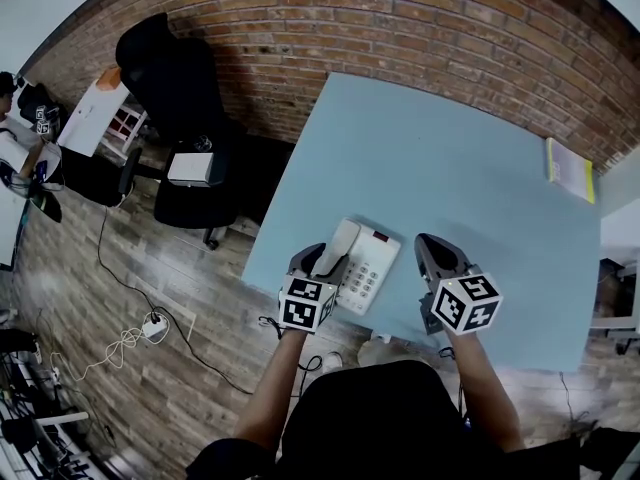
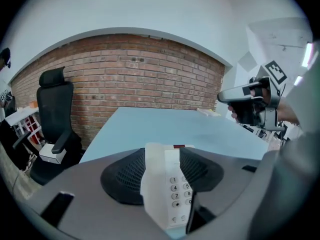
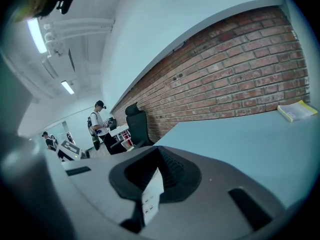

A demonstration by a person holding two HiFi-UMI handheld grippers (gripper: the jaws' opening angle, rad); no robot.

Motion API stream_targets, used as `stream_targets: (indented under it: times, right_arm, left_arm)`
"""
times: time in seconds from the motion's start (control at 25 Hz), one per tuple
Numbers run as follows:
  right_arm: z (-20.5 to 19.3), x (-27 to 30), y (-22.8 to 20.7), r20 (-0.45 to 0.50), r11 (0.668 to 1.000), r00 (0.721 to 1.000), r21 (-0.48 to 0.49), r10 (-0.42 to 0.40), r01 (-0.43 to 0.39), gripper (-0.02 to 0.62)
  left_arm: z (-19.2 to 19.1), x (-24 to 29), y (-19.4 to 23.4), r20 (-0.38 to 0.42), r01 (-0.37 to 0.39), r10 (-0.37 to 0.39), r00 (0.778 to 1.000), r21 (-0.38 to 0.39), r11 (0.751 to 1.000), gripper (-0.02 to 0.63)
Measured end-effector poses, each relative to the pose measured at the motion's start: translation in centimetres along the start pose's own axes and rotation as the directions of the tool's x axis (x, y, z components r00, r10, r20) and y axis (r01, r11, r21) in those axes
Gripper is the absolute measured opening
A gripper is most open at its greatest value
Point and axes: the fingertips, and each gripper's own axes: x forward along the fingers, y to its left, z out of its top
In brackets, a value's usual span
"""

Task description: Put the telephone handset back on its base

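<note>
Near the table's (image 1: 470, 168) front edge, toward its left corner, the white telephone handset (image 1: 340, 245) is lying along the left side of its base (image 1: 374, 268); whether it is fully seated cannot be told. The left gripper (image 2: 162, 160) is straddling it with its jaws spread wide, the pads not pressing. The right gripper (image 3: 157, 166) is hovering just beside the base on the right, its jaws pressed close together on nothing. The handset is looking like light, stiff, smooth plastic, likely to slip under a loose pinch. The straight middle bar, between earpiece and mouthpiece, is offering the surest hold across its narrow width.
</note>
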Motion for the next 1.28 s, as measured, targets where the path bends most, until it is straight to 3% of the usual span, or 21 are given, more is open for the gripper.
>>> stream_targets:
  times: [0.24,0.56,1.0,1.28]
  right_arm:
    - [-0.2,-0.9,2.1,0.012,1.000,1.000,-0.002,-0.001,0.001,0.012]
    - [-0.6,-2.1,4.1,0.035,1.000,0.999,0.001,-0.021,0.021,0.012]
    - [-0.5,-3.0,9.3,0.068,0.999,0.998,-0.044,-0.016,0.019,0.012]
    - [-0.3,-4.4,12.5,0.103,0.997,0.995,-0.079,-0.017,0.025,0.012]
  left_arm:
    - [1.2,-2.8,-0.8,0.061,0.038,-0.038,0.997,0.007,0.999,0.164]
    - [2.2,-6.8,-0.8,0.131,0.024,-0.027,0.991,0.022,0.999,0.057]
    - [3.2,-12.5,0.3,0.227,0.016,-0.028,0.973,0.052,0.999,0.012]
    - [3.7,-15.1,-0.2,0.284,0.054,-0.070,0.956,0.061,0.997,0.009]
